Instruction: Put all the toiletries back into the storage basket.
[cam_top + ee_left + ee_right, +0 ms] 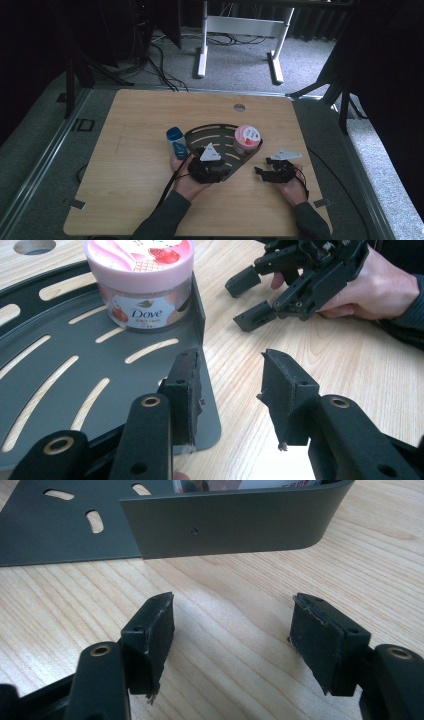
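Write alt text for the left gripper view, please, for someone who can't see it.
The left hand-held gripper stands open over the corner of a dark slotted tray on a wooden table. A pink Dove tub sits on the tray, and the right hand-held gripper rests open beyond.

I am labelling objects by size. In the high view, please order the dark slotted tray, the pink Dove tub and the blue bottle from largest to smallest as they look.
1. dark slotted tray, clearly the largest.
2. pink Dove tub.
3. blue bottle; it looks only a little smaller than the tub, so this order is unsure.
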Demonstrator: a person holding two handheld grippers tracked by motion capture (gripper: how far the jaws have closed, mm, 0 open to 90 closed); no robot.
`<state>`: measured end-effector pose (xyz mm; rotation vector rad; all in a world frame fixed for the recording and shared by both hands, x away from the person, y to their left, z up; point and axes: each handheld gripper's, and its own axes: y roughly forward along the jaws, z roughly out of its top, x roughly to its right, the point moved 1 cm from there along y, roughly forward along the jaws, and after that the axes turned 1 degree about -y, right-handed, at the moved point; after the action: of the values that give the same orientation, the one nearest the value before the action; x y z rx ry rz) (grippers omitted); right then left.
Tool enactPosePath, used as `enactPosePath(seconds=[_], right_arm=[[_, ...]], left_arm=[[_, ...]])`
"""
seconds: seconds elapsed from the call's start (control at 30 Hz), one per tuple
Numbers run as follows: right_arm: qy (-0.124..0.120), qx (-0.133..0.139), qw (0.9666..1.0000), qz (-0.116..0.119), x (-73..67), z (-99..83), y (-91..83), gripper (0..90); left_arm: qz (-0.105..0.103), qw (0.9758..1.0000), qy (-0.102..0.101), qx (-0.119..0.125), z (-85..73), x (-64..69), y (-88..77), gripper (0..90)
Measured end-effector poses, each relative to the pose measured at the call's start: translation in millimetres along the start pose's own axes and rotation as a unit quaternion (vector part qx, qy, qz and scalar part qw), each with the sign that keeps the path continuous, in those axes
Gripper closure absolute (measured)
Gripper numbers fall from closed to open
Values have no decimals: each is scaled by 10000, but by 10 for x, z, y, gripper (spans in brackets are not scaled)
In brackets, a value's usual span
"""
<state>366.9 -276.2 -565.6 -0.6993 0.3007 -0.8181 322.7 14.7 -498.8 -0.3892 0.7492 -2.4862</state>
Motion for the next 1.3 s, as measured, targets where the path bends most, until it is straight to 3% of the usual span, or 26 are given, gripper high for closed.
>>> enactPosePath(seconds=[0.8, 1.3], right_arm=[[9, -9, 10000, -17, 0, 2, 8, 306], [9, -10, 10000, -11, 0, 2, 8, 303]], left_arm=[[98, 9999, 84, 71, -116, -36, -417, 551], [328, 9992, -114, 216, -255, -120, -756, 554]])
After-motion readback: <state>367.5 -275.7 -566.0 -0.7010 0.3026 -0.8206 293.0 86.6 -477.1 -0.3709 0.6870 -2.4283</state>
